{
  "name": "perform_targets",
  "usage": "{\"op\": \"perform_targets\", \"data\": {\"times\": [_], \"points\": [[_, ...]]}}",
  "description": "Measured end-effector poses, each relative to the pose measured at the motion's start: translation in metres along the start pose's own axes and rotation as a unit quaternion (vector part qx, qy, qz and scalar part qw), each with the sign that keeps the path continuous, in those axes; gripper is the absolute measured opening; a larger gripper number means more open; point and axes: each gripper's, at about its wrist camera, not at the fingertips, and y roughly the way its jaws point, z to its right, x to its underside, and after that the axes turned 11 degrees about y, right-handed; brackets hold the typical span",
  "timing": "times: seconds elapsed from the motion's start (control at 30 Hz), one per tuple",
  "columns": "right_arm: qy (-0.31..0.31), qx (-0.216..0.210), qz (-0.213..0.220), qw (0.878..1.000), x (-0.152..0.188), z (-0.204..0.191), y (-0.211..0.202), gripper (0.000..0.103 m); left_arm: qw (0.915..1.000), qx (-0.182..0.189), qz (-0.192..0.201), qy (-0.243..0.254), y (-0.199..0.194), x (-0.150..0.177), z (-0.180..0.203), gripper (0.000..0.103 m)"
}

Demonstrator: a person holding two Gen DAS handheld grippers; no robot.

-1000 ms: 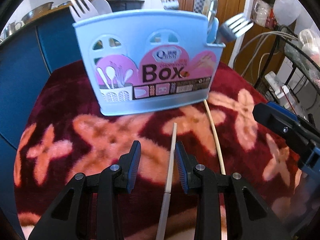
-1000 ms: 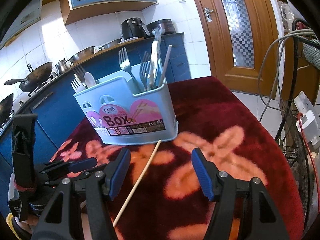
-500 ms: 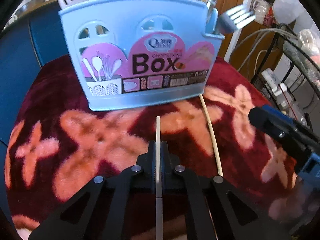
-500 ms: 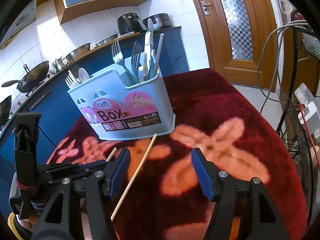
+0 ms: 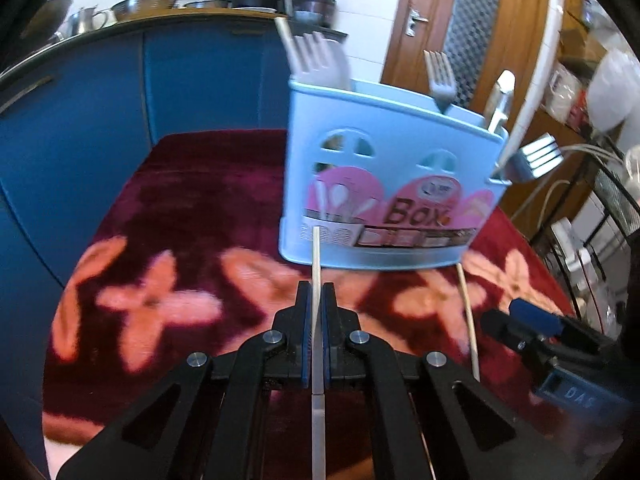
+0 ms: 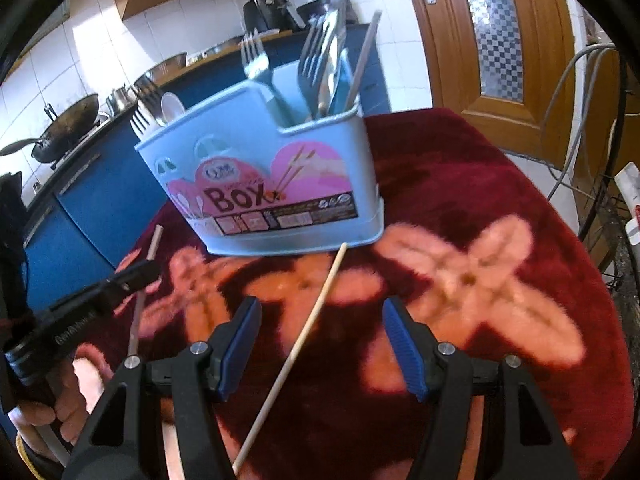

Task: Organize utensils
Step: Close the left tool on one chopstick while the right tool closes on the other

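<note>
Black plastic with blue pads: left gripper (image 5: 315, 300), nearest item, jaws clamped flat on a pale chopstick (image 5: 315, 256). The stick runs forward between the pads, lifted off the cloth, and its far tip shows in front of the lower left corner of the utensil box (image 5: 384, 168).

Same build: right gripper (image 6: 320, 344), jaws standing wide with nothing pressed between them. A second chopstick (image 6: 304, 340) lies on the cloth in the gap between the pads, touching neither.

Second chopstick, bamboo-coloured: flat on the cloth, aslant, far tip just at the base of the utensil box near its right front corner.

Cloth (image 6: 480, 240), plush, dark red with orange-pink flower shapes: spread under the utensil box and in front of it.

Utensil box, light blue plastic, pink label reading "Box": upright on the cloth, beyond both grippers. Forks (image 6: 256, 60) and other cutlery stand in its compartments.

Blue cabinets (image 5: 180, 88) with pots on top: behind the utensil box. Wooden door (image 6: 492, 32): behind it, to the right.
</note>
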Motion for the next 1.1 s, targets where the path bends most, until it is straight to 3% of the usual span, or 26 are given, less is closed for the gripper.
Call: {"op": "perform_targets", "data": {"times": [0.4, 0.6, 0.73, 0.87, 1.1], "points": [[-0.007, 0.041, -0.043, 0.998, 0.001, -0.007, 0.027, 0.058, 0.9995, -0.017, 0.017, -0.023, -0.004, 0.005, -0.015, 0.003], [-0.001, 0.063, -0.061, 0.996, -0.005, -0.004, 0.032, 0.041, 0.9993, -0.013, 0.020, -0.027, -0.005, 0.007, -0.018, 0.003], [-0.010, 0.072, -0.071, 0.995, -0.008, -0.002, 0.033, 0.018, 0.9993, -0.009, 0.023, -0.028, -0.007, 0.007, -0.018, 0.003], [0.001, 0.052, -0.080, 0.995, -0.012, 0.004, 0.030, 0.006, 0.9992, -0.004, 0.027, -0.029, -0.010, 0.006, -0.018, 0.003], [0.023, -0.039, -0.061, 0.997, -0.012, 0.003, 0.007, 0.006, 0.9980, 0.038, 0.034, -0.037, -0.018, 0.003, -0.018, 0.003]]}}
